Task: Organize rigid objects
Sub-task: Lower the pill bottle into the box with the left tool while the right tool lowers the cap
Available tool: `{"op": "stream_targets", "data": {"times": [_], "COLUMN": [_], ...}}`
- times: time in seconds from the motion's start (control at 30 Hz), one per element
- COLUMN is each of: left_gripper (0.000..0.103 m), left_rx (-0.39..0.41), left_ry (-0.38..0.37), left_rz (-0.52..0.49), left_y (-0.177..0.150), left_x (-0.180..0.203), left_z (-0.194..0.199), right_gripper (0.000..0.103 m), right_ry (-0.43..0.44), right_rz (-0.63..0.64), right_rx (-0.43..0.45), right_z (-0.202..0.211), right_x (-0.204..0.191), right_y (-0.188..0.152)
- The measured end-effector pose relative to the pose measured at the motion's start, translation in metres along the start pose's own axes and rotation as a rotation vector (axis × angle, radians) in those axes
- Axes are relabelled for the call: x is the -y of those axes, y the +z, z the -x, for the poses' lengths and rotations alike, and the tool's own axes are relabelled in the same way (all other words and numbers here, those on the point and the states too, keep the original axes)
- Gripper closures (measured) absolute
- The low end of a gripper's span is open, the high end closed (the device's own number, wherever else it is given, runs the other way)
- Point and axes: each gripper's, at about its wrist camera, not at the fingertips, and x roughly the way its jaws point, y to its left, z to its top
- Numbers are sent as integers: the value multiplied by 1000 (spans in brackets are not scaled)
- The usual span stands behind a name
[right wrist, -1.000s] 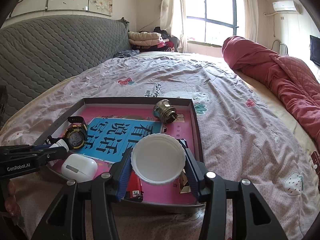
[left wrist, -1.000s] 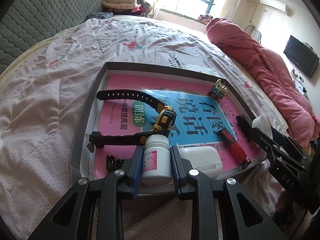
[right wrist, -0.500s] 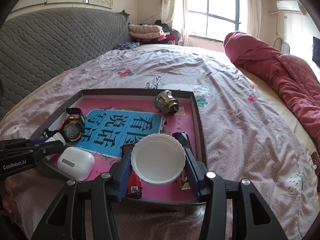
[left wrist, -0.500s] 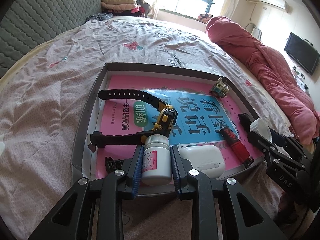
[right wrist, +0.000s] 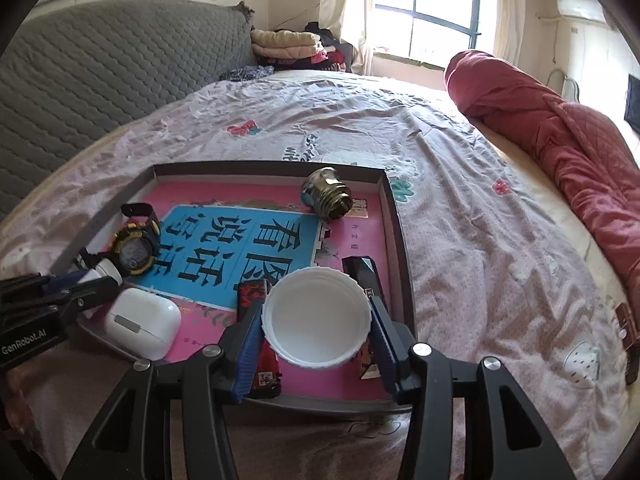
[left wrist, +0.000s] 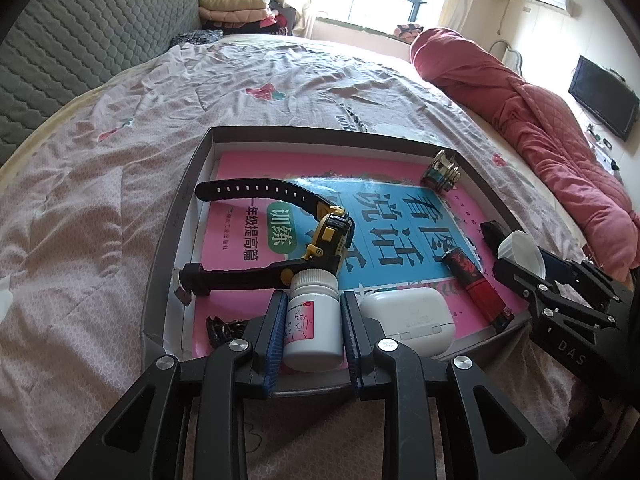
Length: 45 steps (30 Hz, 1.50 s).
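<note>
Your left claw (left wrist: 313, 334) is clenched on the small white plastic pill bottle (left wrist: 312, 322), holding it upright over the near edge of the shallow grey cardboard tray (left wrist: 168, 248); your right claw (right wrist: 316, 322) grips the round white ribbed plastic lid (right wrist: 316, 318) over the tray's near right corner, hollow side facing you. Judging by this, each piece waits for a free spot among the yellow-and-black wristwatch (left wrist: 326, 240) and white earbud case (left wrist: 408, 318) beside them. The tray sits on a pink floral bedspread (right wrist: 460, 216), with a rolled red quilt (right wrist: 560, 140) on the far right.

Readable text on book and grippers

The pink-and-blue paperback book (left wrist: 256, 240) reads "看图说话" and "训练"; the left gripper (right wrist: 28, 344) reads "GenRobot.AI", the right gripper (left wrist: 568, 354) "DAS".
</note>
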Motion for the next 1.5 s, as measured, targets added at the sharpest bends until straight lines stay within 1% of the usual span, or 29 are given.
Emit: {"op": "stream_targets", "data": {"times": [0.3, 0.47, 0.67, 0.83, 1.17, 1.5], "left_gripper": [76, 76, 76, 76, 76, 76], "left_rx": [-2, -4, -5, -8, -16, -26], "left_ry": [1, 2, 1, 2, 20, 8], "left_rz": [-5, -3, -4, -6, -16, -8], "left_y": [0, -1, -1, -1, 1, 2], "left_x": [2, 3, 3, 3, 2, 1], "left_z": [-1, -1, -2, -4, -8, -6], "right_gripper": [53, 53, 53, 53, 53, 53], "right_ry": [-2, -5, -8, -19, -54, -15], "right_rz": [48, 57, 38, 39, 58, 2], "right_rx": [-24, -50, -50, -47, -85, -83], "right_z": [-6, -12, -11, -11, -12, -10], "right_x": [-9, -12, -10, -11, -14, -6], "right_y": [6, 3, 2, 3, 8, 5]}}
